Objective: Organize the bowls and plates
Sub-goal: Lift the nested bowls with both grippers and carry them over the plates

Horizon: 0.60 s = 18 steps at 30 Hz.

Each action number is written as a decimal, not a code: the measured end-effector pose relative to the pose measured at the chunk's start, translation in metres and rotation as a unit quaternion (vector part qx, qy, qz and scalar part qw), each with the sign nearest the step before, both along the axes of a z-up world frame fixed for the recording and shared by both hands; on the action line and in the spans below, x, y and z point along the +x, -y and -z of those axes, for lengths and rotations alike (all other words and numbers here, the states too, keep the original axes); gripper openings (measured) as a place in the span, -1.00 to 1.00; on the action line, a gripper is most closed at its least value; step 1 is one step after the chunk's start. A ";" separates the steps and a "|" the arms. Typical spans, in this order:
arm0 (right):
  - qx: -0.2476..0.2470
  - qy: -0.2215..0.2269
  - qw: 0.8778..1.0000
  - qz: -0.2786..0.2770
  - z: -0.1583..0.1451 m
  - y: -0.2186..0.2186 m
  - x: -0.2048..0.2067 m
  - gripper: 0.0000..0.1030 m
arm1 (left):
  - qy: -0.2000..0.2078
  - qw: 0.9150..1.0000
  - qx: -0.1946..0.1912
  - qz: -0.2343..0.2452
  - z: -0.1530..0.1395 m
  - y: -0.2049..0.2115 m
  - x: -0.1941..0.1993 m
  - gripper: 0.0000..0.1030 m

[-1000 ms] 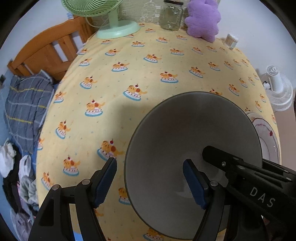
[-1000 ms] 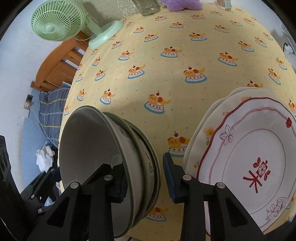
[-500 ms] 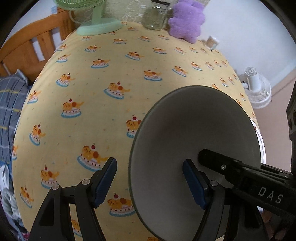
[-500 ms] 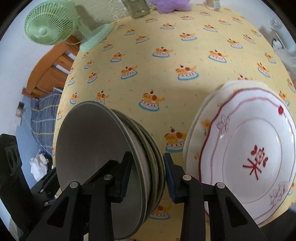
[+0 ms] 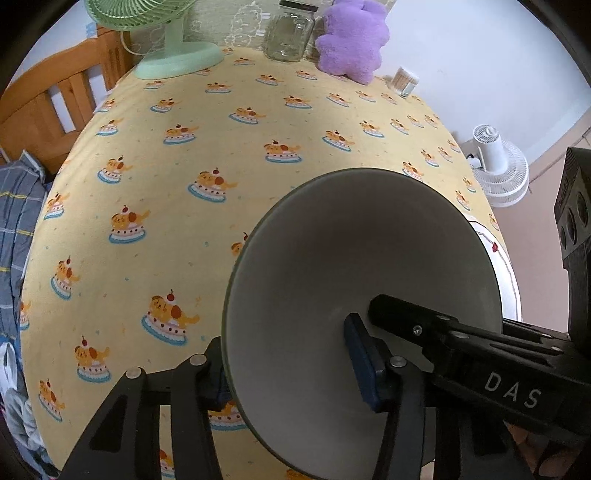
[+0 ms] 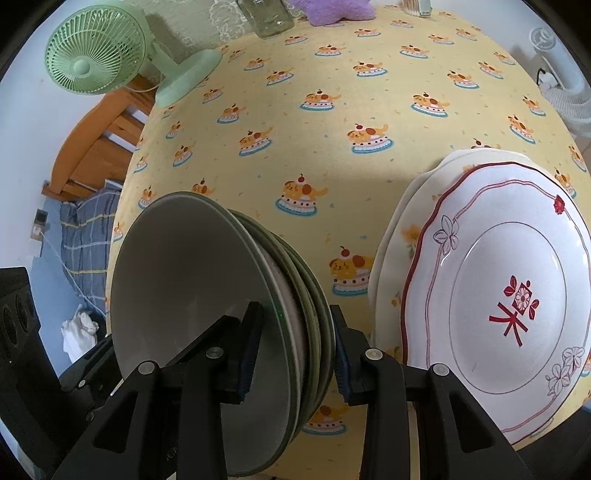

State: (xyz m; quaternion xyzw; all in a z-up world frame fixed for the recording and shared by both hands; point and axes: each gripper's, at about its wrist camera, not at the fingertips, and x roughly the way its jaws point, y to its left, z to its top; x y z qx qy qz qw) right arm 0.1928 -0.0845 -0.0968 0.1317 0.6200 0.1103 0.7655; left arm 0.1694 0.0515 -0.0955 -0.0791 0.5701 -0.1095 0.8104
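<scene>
A stack of several grey-green bowls (image 6: 184, 277) is tilted on edge above the yellow tablecloth (image 6: 332, 110). My right gripper (image 6: 295, 354) is shut on the stacked rims. In the left wrist view the top bowl (image 5: 362, 258) faces me. My left gripper (image 5: 288, 373) is closing on the stack's near wall: one blue pad (image 5: 360, 365) lies inside the bowl, the other is hidden behind the rim. A finger of the right gripper (image 5: 480, 369) reaches into the bowl from the right. Two stacked plates (image 6: 498, 295), the upper one red-trimmed, lie at the right.
At the table's far edge stand a green fan (image 5: 177, 55), a glass jar (image 5: 290, 33), a purple plush (image 5: 354, 40) and a toothpick holder (image 5: 404, 79). A white fan (image 5: 498, 173) stands on the floor at the right. A wooden bed frame (image 5: 48, 110) and bedding lie to the left.
The left jaws have drawn inward around the bowl wall, and its outer finger has slipped behind the rim. The left view has tilted slightly. The right gripper keeps its hold on the stack.
</scene>
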 end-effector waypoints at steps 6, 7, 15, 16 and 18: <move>0.006 0.007 0.999 -0.034 0.000 0.004 -0.002 -0.27 | 0.009 0.999 0.022 -0.034 -0.004 0.007 -0.011 -0.05; 0.008 0.009 0.999 -0.038 0.000 0.004 -0.003 -0.27 | 0.010 0.999 0.022 -0.039 -0.004 0.007 -0.012 -0.06; 0.008 0.005 1.000 -0.022 -0.018 0.008 -0.018 -0.26 | 0.006 1.000 0.020 -0.023 -0.023 0.011 -0.023 -0.07; 0.006 0.006 1.000 -0.015 -0.022 0.009 -0.020 -0.26 | 0.007 1.000 0.017 -0.017 -0.025 0.012 -0.024 -0.07; 0.000 0.010 1.000 0.001 -0.031 0.012 -0.027 -0.26 | 0.011 1.000 0.012 -0.001 -0.032 0.013 -0.027 -0.07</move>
